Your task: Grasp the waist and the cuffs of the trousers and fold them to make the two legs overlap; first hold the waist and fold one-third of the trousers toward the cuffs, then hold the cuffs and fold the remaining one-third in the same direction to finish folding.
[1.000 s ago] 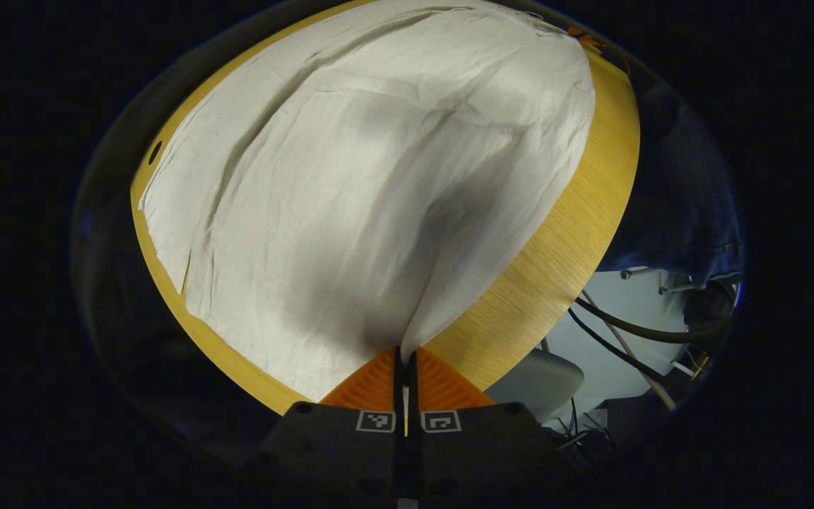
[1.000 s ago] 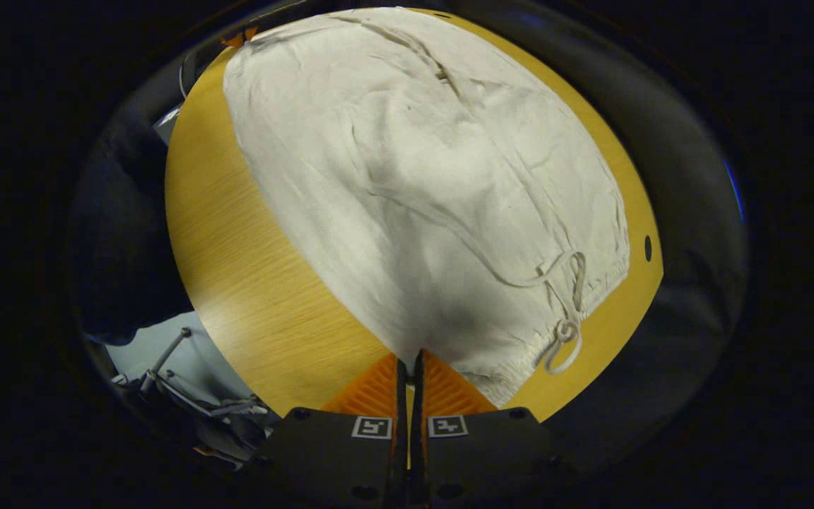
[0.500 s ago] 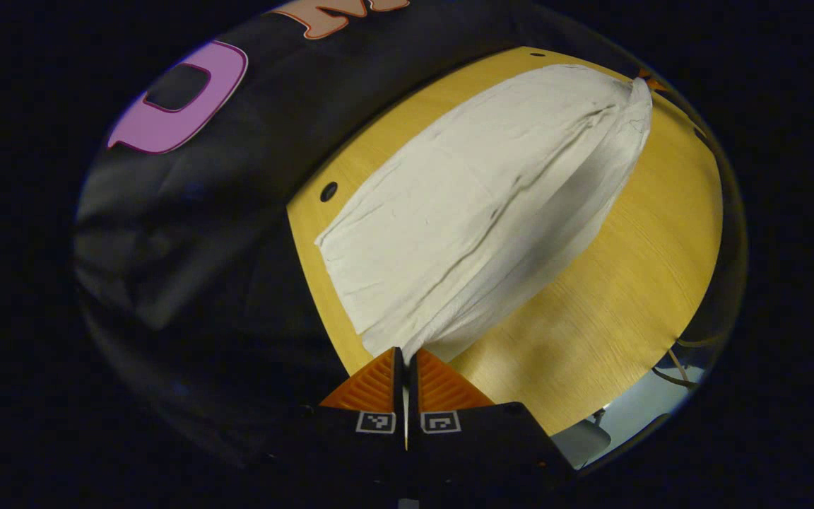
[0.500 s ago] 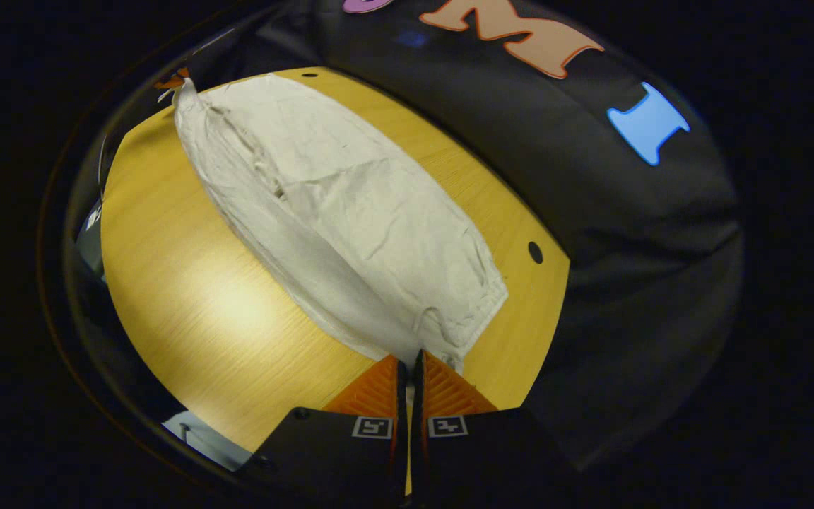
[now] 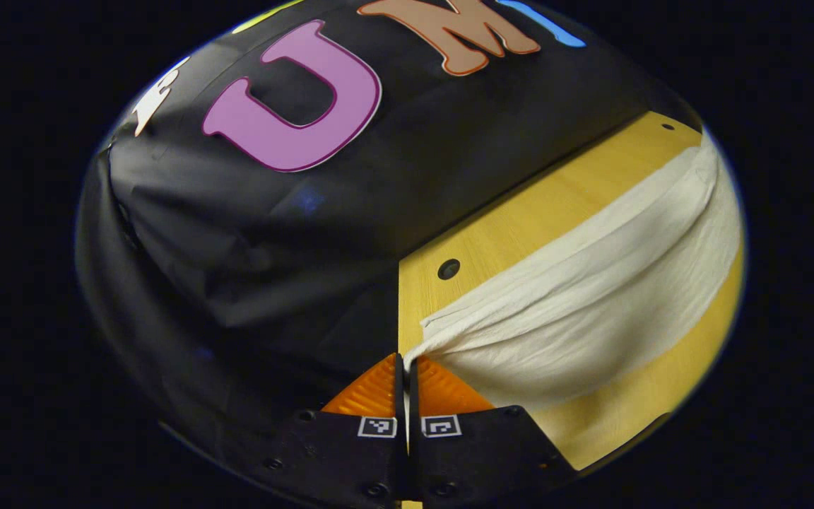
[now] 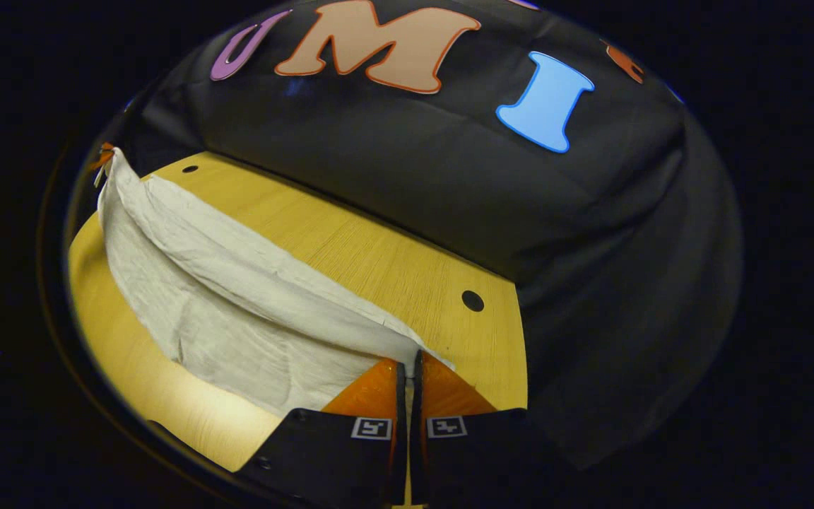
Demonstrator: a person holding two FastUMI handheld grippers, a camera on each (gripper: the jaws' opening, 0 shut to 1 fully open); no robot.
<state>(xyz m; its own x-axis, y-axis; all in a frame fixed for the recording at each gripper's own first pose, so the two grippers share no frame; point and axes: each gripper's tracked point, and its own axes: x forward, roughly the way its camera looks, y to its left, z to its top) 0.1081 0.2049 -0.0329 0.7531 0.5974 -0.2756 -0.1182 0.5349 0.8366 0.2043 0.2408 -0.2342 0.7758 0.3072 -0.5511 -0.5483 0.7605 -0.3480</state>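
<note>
Trousers (image 5: pixel 591 311): both grippers, left (image 5: pixel 405 364) and right (image 6: pixel 409 360), pinching cloth edges; carry yours level, laying leg onto leg across the worktop (image 6: pixel 393 268).

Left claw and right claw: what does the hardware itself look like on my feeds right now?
The two look alike. The left claw and right claw each have two wedge-shaped fingers with ribbed faces, mounted on a dark, angular body with visible screw holes. Each body carries a pair of small square black-and-white fiducial markers just behind the fingers. No cables or sleeves are visible.
</note>
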